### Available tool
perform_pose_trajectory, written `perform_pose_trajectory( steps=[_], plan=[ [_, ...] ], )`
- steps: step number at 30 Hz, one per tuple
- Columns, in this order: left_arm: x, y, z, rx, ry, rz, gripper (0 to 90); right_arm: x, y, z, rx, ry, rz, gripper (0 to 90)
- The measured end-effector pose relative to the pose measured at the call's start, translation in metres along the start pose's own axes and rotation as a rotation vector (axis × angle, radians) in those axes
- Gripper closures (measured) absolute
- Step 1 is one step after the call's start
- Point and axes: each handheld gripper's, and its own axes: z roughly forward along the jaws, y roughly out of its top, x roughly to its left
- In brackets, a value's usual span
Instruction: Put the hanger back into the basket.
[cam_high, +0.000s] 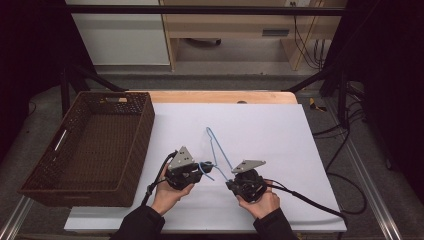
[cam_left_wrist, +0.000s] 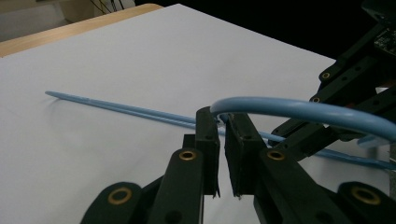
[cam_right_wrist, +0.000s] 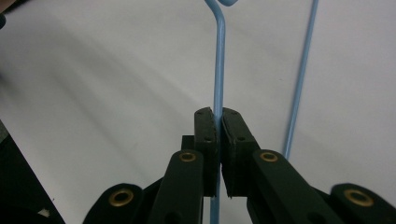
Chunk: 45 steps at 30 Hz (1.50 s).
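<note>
A light blue wire hanger (cam_high: 215, 145) lies over the white sheet (cam_high: 270, 130) near the table's front, and both grippers hold it. My left gripper (cam_high: 202, 167) is shut on the curved hook; in the left gripper view the hook (cam_left_wrist: 289, 108) arches rightwards from between the jaw tips (cam_left_wrist: 222, 119). My right gripper (cam_high: 231, 175) is shut on a straight stretch of the wire. In the right gripper view that wire (cam_right_wrist: 219, 70) runs straight up out of the closed jaws (cam_right_wrist: 219, 114), and a second wire of the hanger (cam_right_wrist: 301, 79) runs alongside it to the right.
A dark wicker basket (cam_high: 145, 125) stands at the table's left with nothing inside it. The sheet covers most of the tabletop, with a strip of bare wood (cam_high: 220, 96) behind it. Cables trail from both grippers.
</note>
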Motion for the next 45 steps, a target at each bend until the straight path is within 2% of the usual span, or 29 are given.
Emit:
perform_pose_trajectory(
  steps=[4,8,10,13,14,16,20,23,28,31,36,40,45],
  plan=[
    [-0.001,0.001,-0.001,-0.008,0.006,0.008,76.2,-0.001,0.000,-0.001,0.005,-0.022,-0.012,87.6],
    [0.000,0.001,-0.008,-0.005,0.021,0.013,63.4,-0.006,0.002,-0.009,-0.010,-0.037,-0.028,87.8],
    [-0.001,0.002,-0.013,-0.002,0.038,0.024,57.1,-0.010,0.004,-0.015,-0.019,-0.044,-0.053,87.8],
    [0.000,0.002,-0.023,-0.002,0.072,0.040,44.1,-0.017,0.007,-0.028,-0.051,-0.019,-0.062,88.0],
    [0.000,0.002,-0.027,-0.003,0.087,0.046,44.1,-0.017,0.007,-0.028,-0.051,-0.019,-0.062,88.0],
    [0.002,0.002,-0.034,-0.001,0.105,0.058,38.5,-0.018,0.008,-0.034,-0.065,-0.002,-0.067,88.0],
    [0.004,0.000,-0.048,0.005,0.142,0.078,30.5,-0.021,0.010,-0.044,-0.088,0.048,-0.087,88.0],
    [0.004,-0.001,-0.055,0.015,0.172,0.109,26.6,-0.022,0.011,-0.051,-0.102,0.087,-0.087,88.0],
    [0.005,0.000,-0.059,0.036,0.185,0.136,22.5,-0.021,0.011,-0.056,-0.115,0.148,-0.093,88.0],
    [0.005,0.000,-0.059,0.053,0.183,0.150,19.6,-0.018,0.012,-0.052,-0.104,0.192,-0.102,88.0],
    [0.007,-0.001,-0.057,0.100,0.188,0.199,17.0,-0.013,0.013,-0.046,-0.091,0.224,-0.111,88.0],
    [0.007,-0.002,-0.056,0.112,0.187,0.229,16.2,-0.009,0.013,-0.043,-0.083,0.268,-0.122,88.0],
    [0.006,-0.004,-0.054,0.147,0.192,0.297,16.3,-0.007,0.012,-0.041,-0.080,0.302,-0.123,88.0]
  ],
)
